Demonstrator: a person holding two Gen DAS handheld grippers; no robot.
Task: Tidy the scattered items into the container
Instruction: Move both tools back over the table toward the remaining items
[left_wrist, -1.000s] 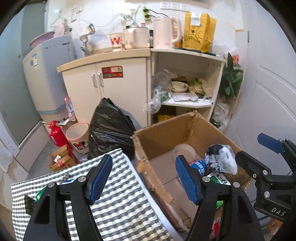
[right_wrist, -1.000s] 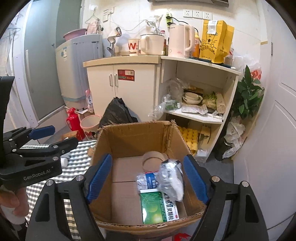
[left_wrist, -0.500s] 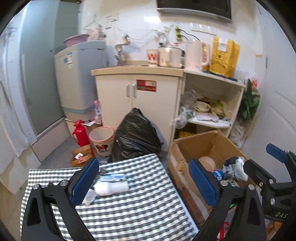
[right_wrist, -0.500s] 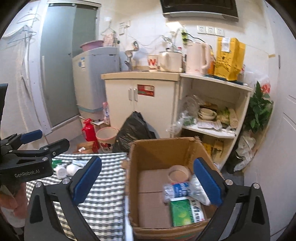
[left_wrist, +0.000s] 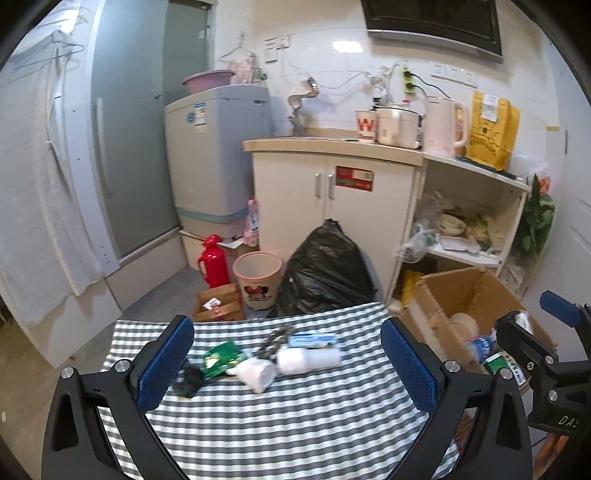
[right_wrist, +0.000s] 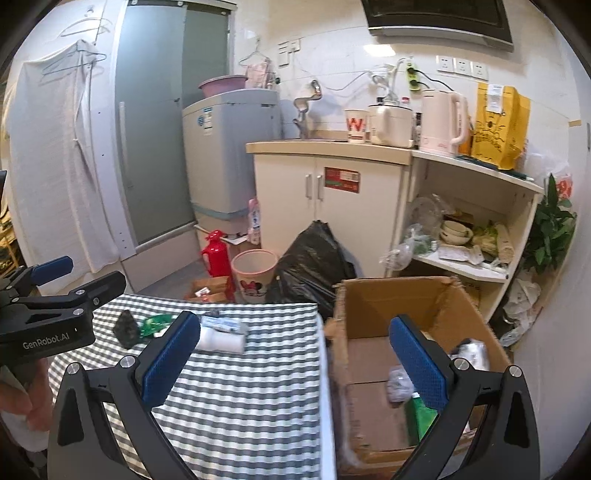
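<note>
Left wrist view: left gripper (left_wrist: 291, 363) spread wide and empty above the checked tablecloth (left_wrist: 295, 424); between the blue pads (left_wrist: 166, 362), a cluster of scattered items on the cloth: a white bottle (left_wrist: 308, 360) on its side, a blue-and-white tube (left_wrist: 312, 339) just behind it, a green packet (left_wrist: 221, 358), a dark crumpled object (left_wrist: 190, 376), a white wad (left_wrist: 256, 373). Cardboard box (left_wrist: 436, 321) to the right of the table, already holding several things. Right wrist view: right gripper (right_wrist: 293, 356) likewise released, gripping nothing, hanging over the table edge and the cardboard box (right_wrist: 391, 299). Same white bottle (right_wrist: 221, 339) and green packet (right_wrist: 155, 321) on the cloth, well apart from the box. Left gripper (right_wrist: 77, 284) at the left edge, a hand (right_wrist: 22, 402) beneath it.
</note>
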